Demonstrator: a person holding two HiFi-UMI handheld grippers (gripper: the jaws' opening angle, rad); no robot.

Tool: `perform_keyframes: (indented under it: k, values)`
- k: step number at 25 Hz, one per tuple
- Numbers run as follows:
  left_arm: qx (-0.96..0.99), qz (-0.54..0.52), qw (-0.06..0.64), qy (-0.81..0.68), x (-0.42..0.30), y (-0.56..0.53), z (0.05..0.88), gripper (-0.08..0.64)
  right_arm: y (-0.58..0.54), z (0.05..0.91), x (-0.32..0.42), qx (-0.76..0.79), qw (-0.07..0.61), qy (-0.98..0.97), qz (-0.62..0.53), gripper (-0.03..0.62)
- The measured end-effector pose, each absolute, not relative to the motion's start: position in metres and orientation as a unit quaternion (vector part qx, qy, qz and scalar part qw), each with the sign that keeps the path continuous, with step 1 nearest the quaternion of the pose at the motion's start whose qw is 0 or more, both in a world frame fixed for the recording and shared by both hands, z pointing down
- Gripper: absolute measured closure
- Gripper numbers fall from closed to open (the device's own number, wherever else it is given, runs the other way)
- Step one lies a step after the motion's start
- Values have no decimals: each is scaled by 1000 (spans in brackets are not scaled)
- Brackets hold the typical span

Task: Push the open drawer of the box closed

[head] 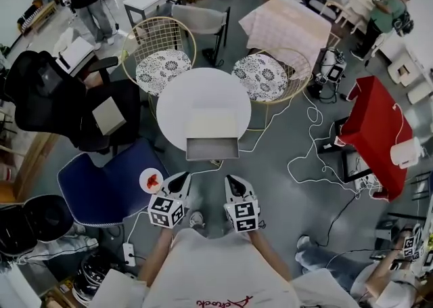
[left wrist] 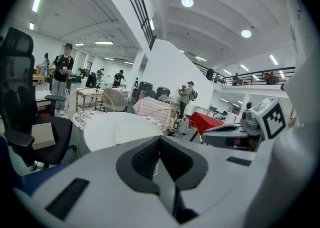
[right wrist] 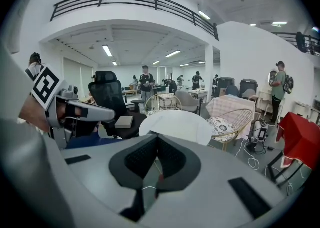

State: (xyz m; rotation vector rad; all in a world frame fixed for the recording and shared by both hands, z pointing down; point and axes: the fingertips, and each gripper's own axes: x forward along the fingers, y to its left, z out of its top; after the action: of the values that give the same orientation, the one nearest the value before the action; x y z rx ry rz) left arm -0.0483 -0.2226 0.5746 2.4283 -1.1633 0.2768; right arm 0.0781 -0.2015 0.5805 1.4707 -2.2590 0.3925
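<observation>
A cream box (head: 212, 122) sits at the near edge of a round white table (head: 177, 100). Its grey drawer (head: 212, 147) is pulled out toward me, past the table's rim. My left gripper (head: 180, 177) and right gripper (head: 234, 179) hang side by side below the drawer's front, apart from it, both pointing at it. Each has its jaws together with nothing between them. The left gripper view shows its pads (left wrist: 147, 157) meeting, with the table (left wrist: 107, 128) ahead. In the right gripper view the pads (right wrist: 142, 158) also meet, and the table (right wrist: 176, 124) lies beyond.
A blue chair (head: 101, 188) with a small red-and-white plate (head: 151, 179) stands at my left, and a black office chair (head: 88, 117) stands beyond it. Two wicker chairs (head: 162, 66) (head: 264, 76) flank the table's far side. Cables (head: 308, 161) trail across the floor toward a red table (head: 375, 124).
</observation>
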Motion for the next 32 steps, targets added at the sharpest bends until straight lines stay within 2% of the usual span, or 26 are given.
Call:
perform_keyframes:
  k: [32]
  values:
    - [845,145,310,-411,-36,-150,667,548,-118,685,67,469,246,-804,272,575]
